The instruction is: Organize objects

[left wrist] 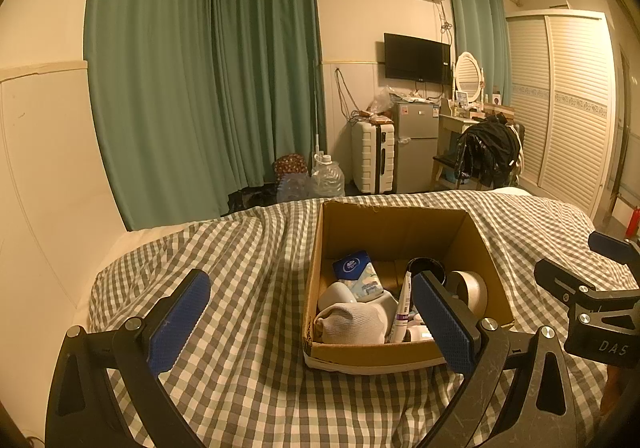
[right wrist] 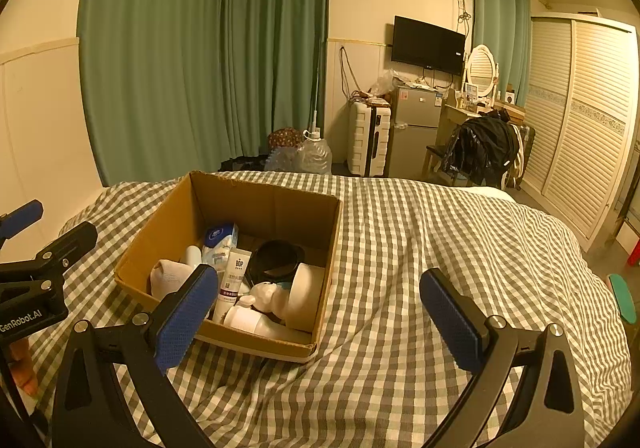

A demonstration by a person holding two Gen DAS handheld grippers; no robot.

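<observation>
An open cardboard box (left wrist: 394, 230) stands on the checked bedspread; it also shows in the right wrist view (right wrist: 262, 204). Inside lie a rolled white sock (left wrist: 352, 322), a blue tissue pack (left wrist: 354, 268), a white tube (right wrist: 234, 280), a black round lid (right wrist: 276, 256), a tape roll (right wrist: 306, 296) and a white bottle (right wrist: 256, 322). My left gripper (left wrist: 310, 322) is open and empty, hovering over the box's near left corner. My right gripper (right wrist: 318, 314) is open and empty, over the box's near right corner.
The checked bedspread (right wrist: 440, 248) covers the bed around the box. Beyond the bed stand green curtains (left wrist: 200, 68), water jugs (left wrist: 328, 178), a white suitcase (left wrist: 372, 156), a small fridge (left wrist: 416, 144), a chair with dark clothes (left wrist: 488, 152) and a louvred wardrobe (left wrist: 568, 108).
</observation>
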